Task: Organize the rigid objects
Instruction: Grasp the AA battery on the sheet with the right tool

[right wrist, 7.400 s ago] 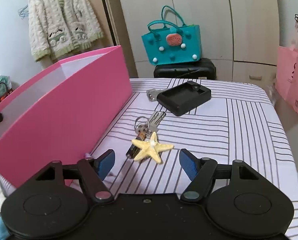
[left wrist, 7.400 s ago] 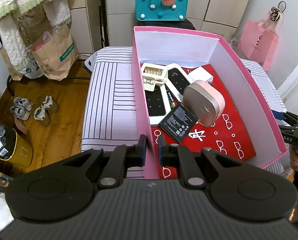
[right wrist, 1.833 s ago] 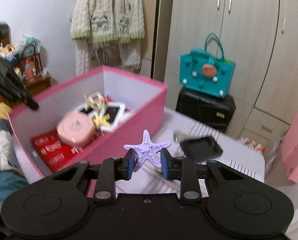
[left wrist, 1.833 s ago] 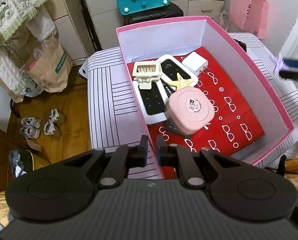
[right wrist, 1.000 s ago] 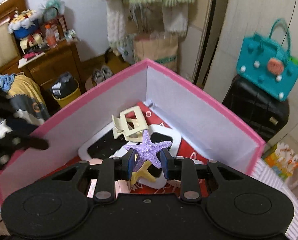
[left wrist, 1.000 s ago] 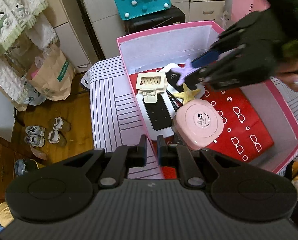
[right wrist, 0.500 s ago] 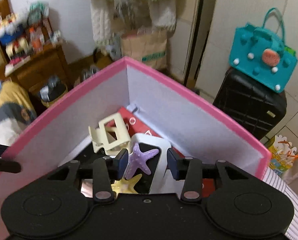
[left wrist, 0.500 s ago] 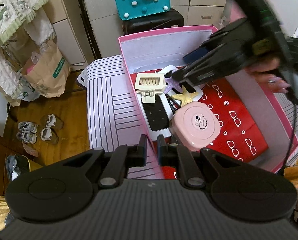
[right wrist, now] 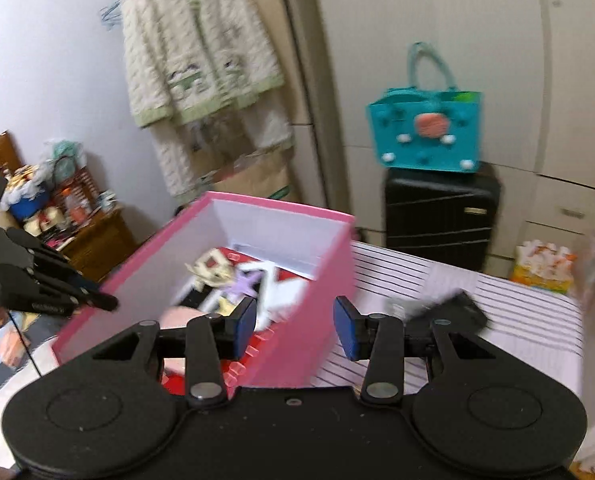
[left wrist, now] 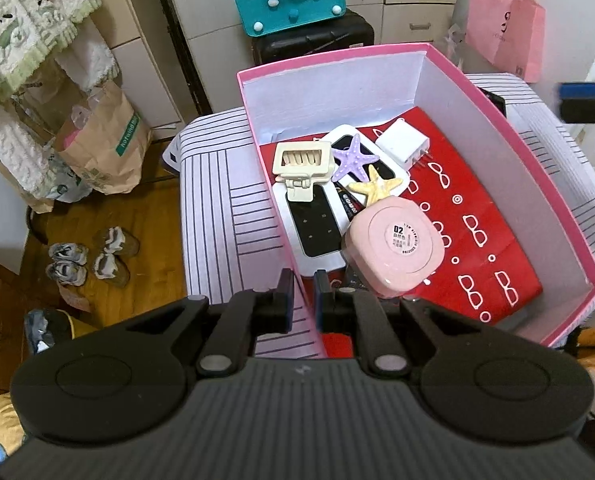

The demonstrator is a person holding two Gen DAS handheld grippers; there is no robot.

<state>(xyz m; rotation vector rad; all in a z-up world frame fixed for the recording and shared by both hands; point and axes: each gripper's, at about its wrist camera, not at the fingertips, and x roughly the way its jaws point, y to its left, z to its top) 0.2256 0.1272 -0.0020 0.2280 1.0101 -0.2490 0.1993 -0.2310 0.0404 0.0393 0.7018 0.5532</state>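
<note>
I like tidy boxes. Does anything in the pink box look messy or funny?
A little. Everything in the pink box is heaped at one end: the purple starfish and yellow starfish lie on the remotes, and the round pink case sits tilted. Nothing looks broken.

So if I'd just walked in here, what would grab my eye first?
Probably the big pink box on the striped table, with its bright red lining. Inside, near its far left corner, a purple starfish lies touching a yellow starfish, beside a cream hair clip and a round pink case. The left tool is clamped on the box's near wall, while the right tool hangs open and empty.
</note>
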